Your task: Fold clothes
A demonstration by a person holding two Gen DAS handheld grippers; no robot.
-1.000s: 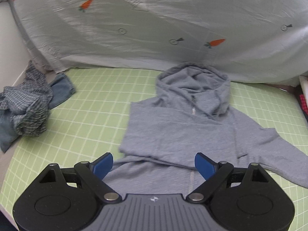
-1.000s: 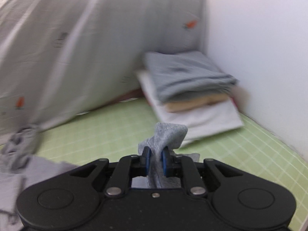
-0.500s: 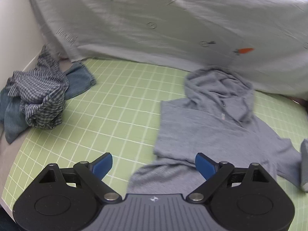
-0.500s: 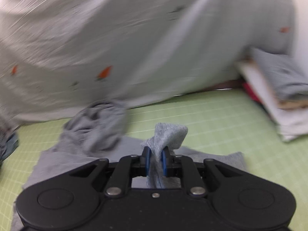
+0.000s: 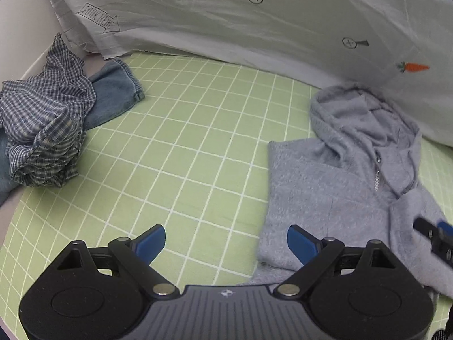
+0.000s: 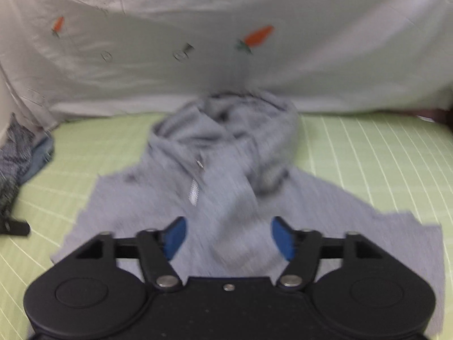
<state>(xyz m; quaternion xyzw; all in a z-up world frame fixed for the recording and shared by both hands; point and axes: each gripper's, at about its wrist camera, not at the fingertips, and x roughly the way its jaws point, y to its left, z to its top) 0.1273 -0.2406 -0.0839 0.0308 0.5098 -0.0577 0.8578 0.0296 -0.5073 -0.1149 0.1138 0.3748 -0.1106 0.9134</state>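
A grey zip hoodie [image 5: 337,181] lies flat on the green gridded mat [image 5: 198,147], hood toward the back sheet, with its sleeves folded over the body. My left gripper [image 5: 226,243] is open just left of the hoodie's lower left edge, its right finger over the fabric. In the right wrist view the hoodie [image 6: 226,175] fills the middle, blurred. My right gripper [image 6: 228,238] hovers open over its chest, holding nothing. The right gripper's fingers [image 5: 433,235] show at the right edge of the left wrist view.
A crumpled checked shirt [image 5: 42,124] lies on blue jeans [image 5: 113,96] at the mat's left edge. A white sheet [image 5: 254,22] printed with carrots hangs along the back. The left gripper's tip [image 6: 14,226] shows at the left edge of the right wrist view.
My right gripper swung left across the hoodie with the sleeve and has let it go, now open. The left gripper shifted left, off the hoodie's hem, staying open.
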